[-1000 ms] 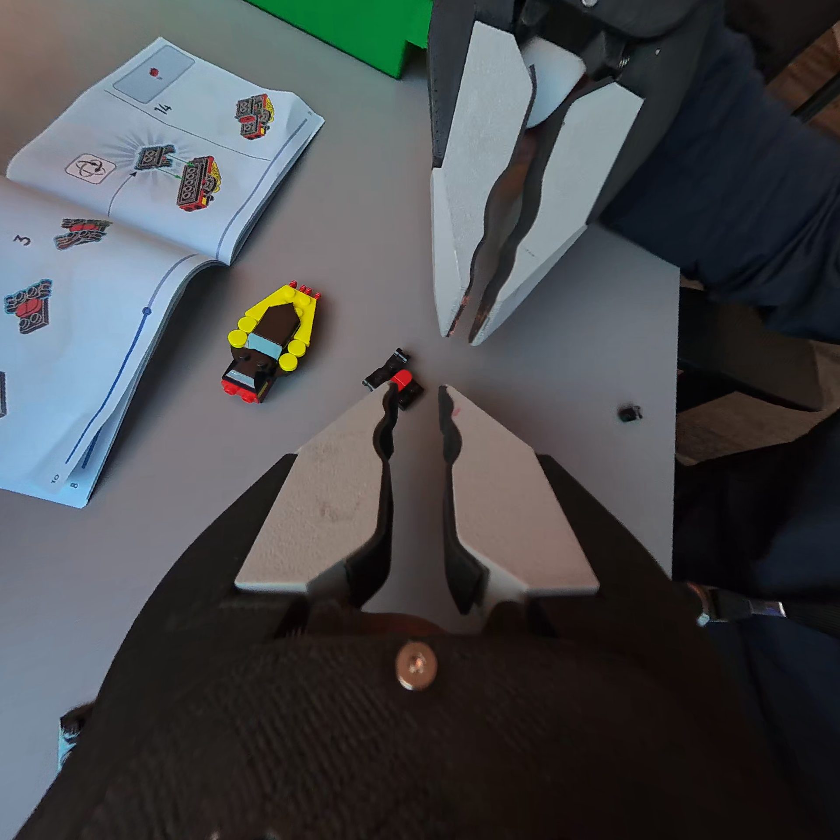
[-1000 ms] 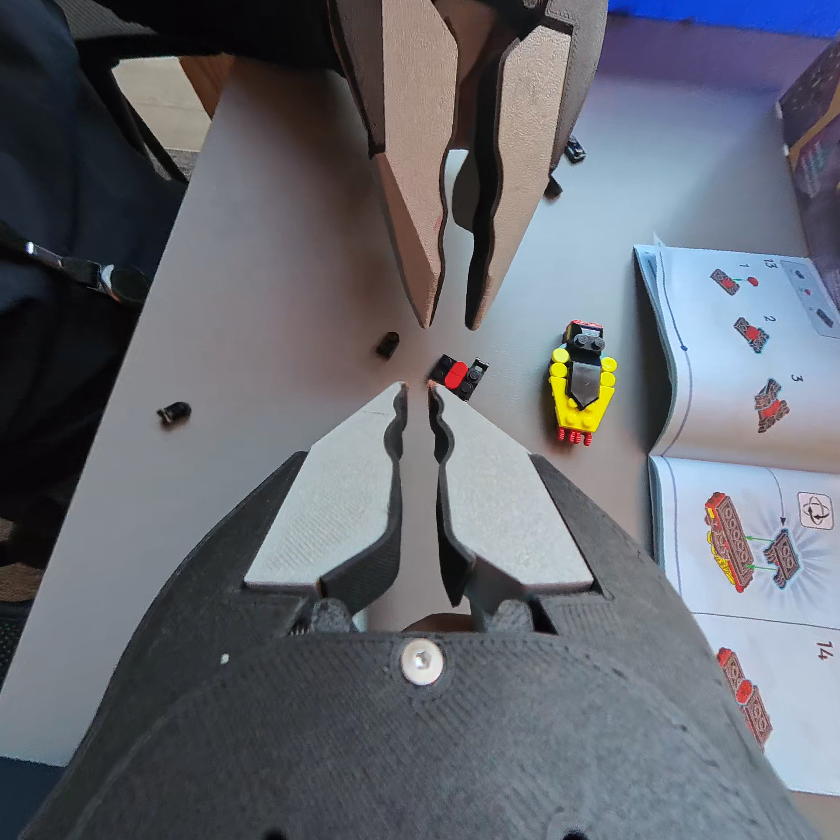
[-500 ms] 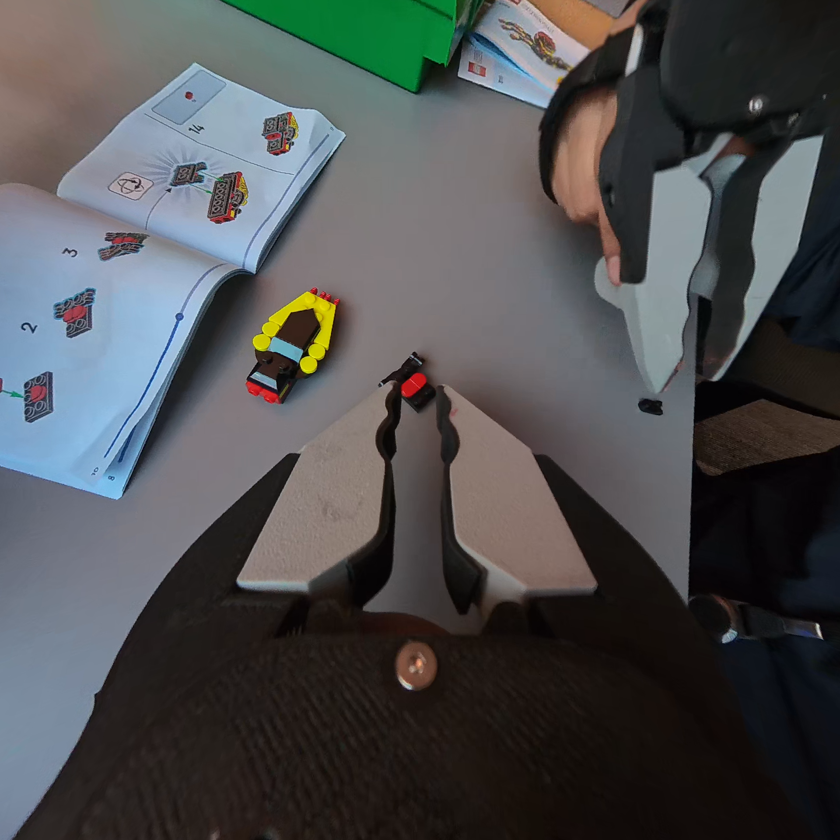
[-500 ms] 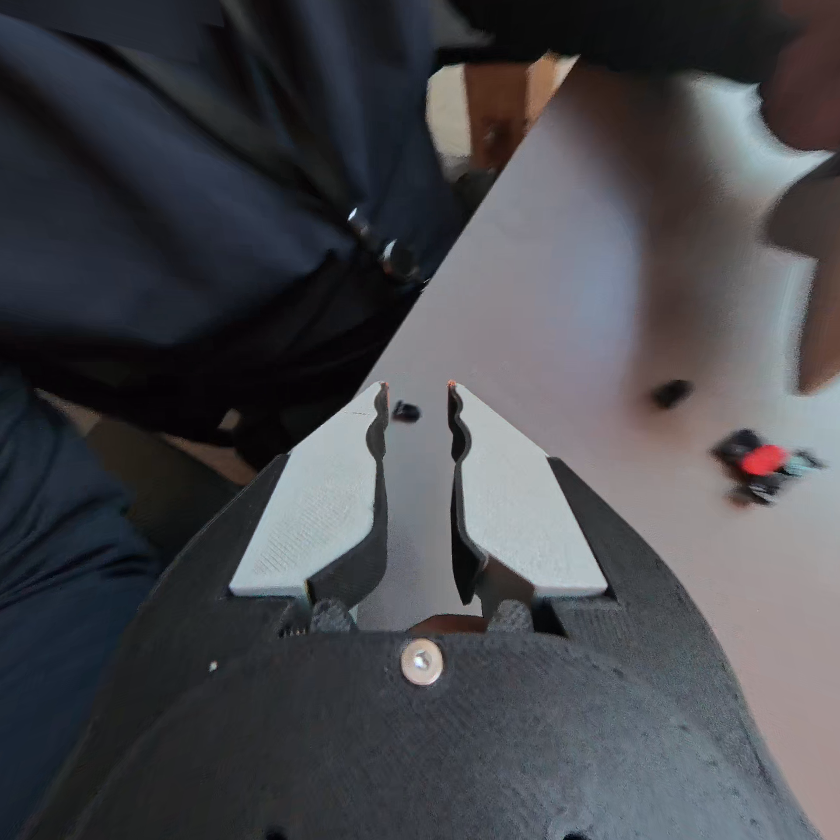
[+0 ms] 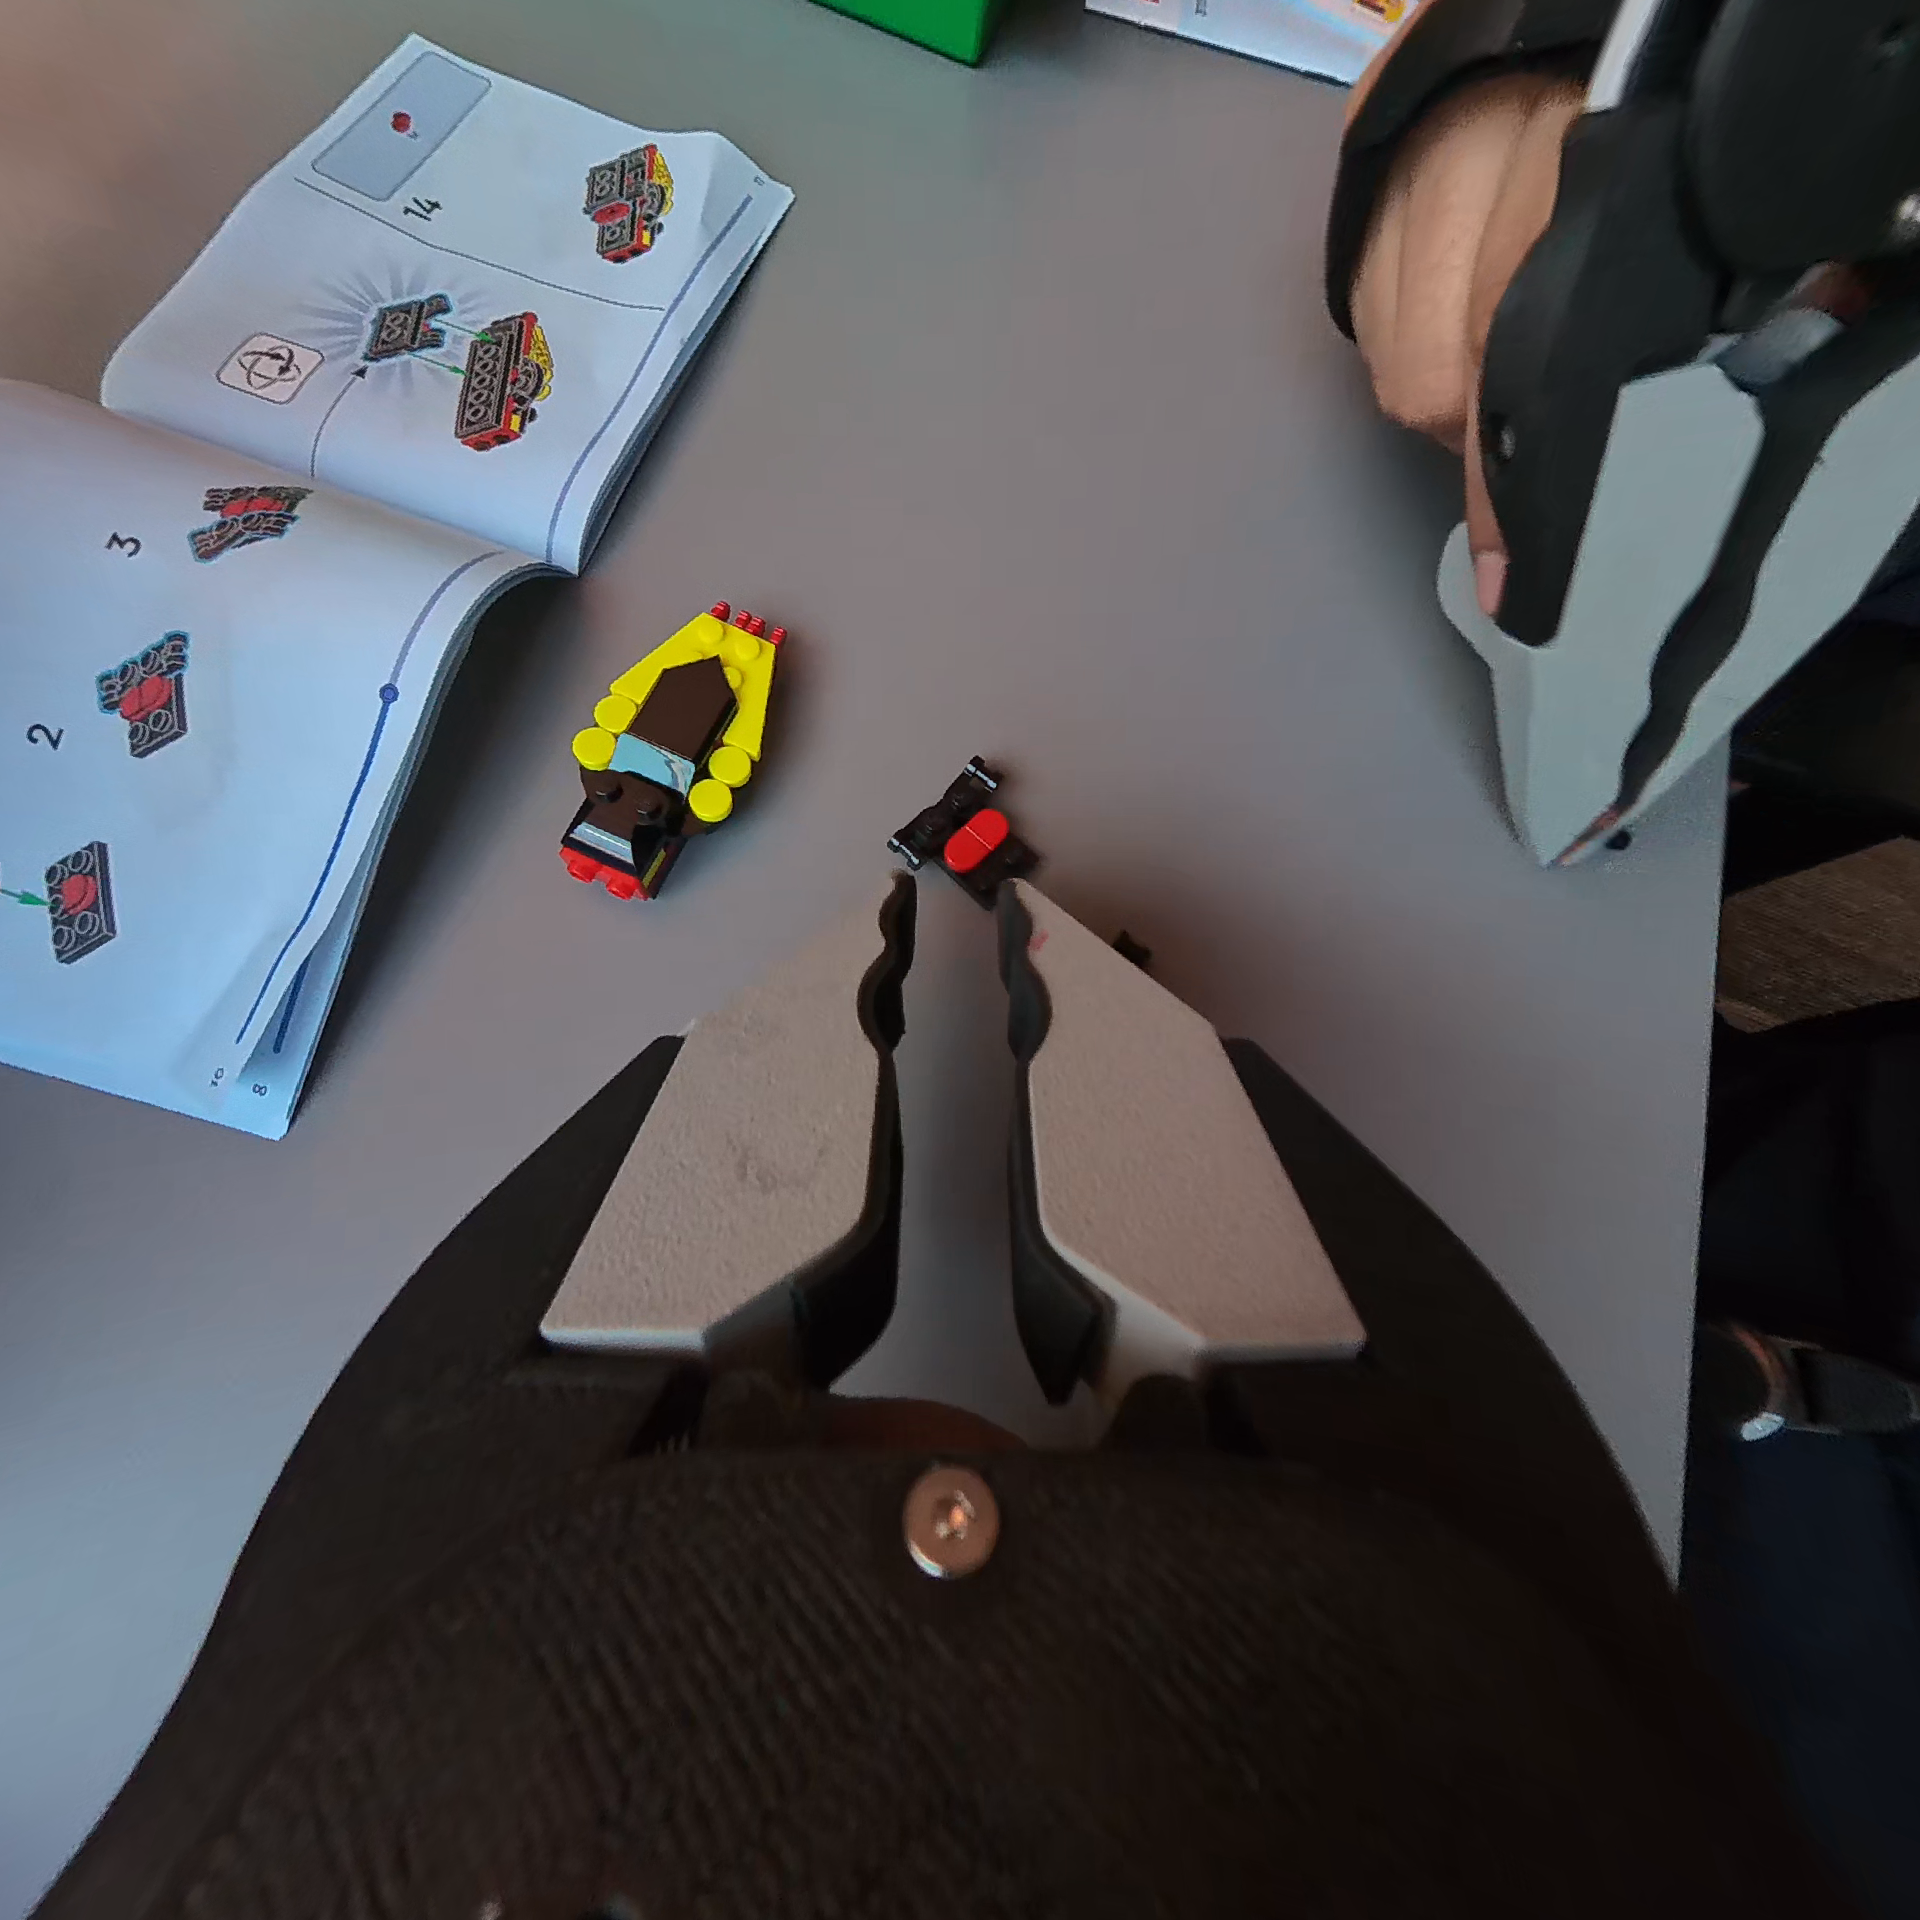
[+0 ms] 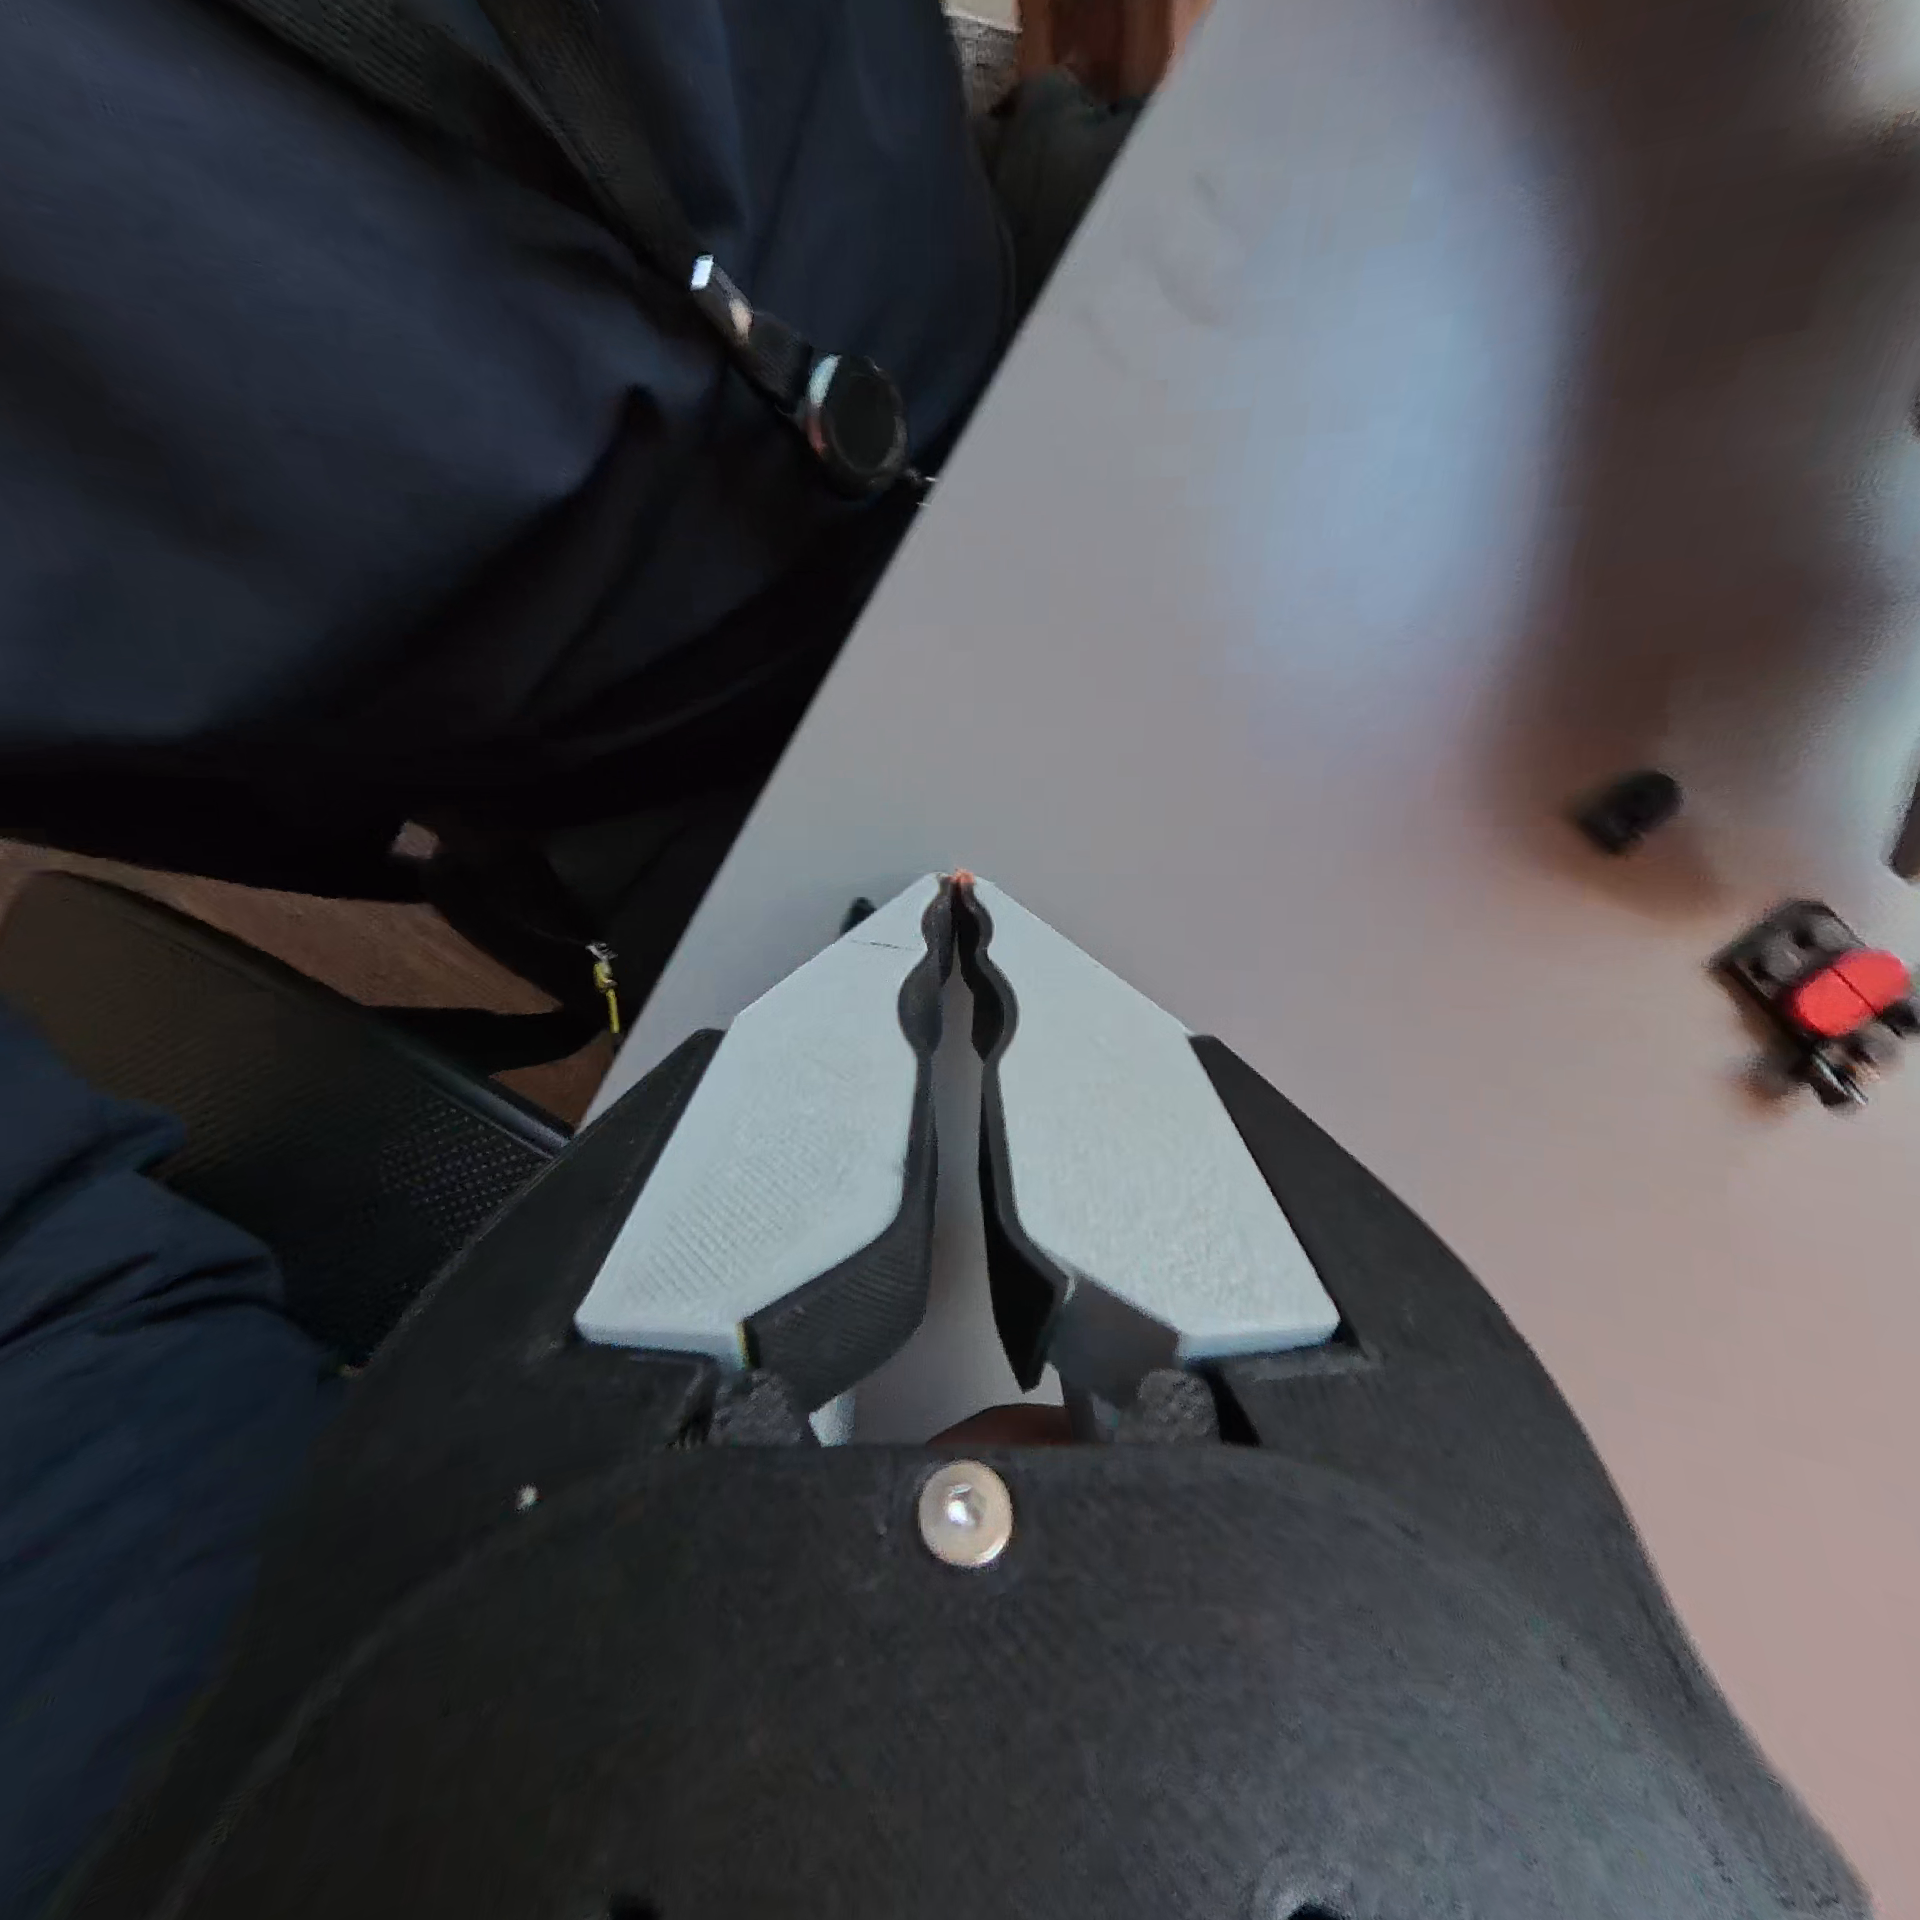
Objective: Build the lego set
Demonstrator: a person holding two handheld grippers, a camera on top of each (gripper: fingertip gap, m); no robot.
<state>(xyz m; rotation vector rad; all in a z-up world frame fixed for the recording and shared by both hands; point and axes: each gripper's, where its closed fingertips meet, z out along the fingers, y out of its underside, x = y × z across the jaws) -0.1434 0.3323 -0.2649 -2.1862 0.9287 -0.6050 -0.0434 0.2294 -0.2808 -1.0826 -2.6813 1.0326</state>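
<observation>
A yellow and black lego model (image 5: 675, 748) lies on the grey table (image 5: 1195, 520). A small black plate with a red tile (image 5: 971, 836) lies just ahead of my left gripper (image 5: 956, 888), which is open by a narrow gap and empty. The plate also shows in the right wrist view (image 6: 1818, 997). My right gripper (image 6: 954, 883) is at the table's near edge, shut on a small black piece (image 6: 854, 914) that is mostly hidden. It shows at the tips (image 5: 1616, 840) of the right gripper (image 5: 1590, 847) in the left wrist view.
An open instruction booklet (image 5: 312, 520) lies left of the model. A green box (image 5: 914, 21) stands at the far side. Another small black piece (image 6: 1626, 810) lies near the plate. The table edge (image 5: 1704, 1143) and a person's dark clothing (image 6: 364, 416) are on the right. Left tips to right tips: about 15 centimetres.
My right gripper swung from over the table's middle to the near edge and closed on the small black piece there. My left gripper stayed by the black and red plate.
</observation>
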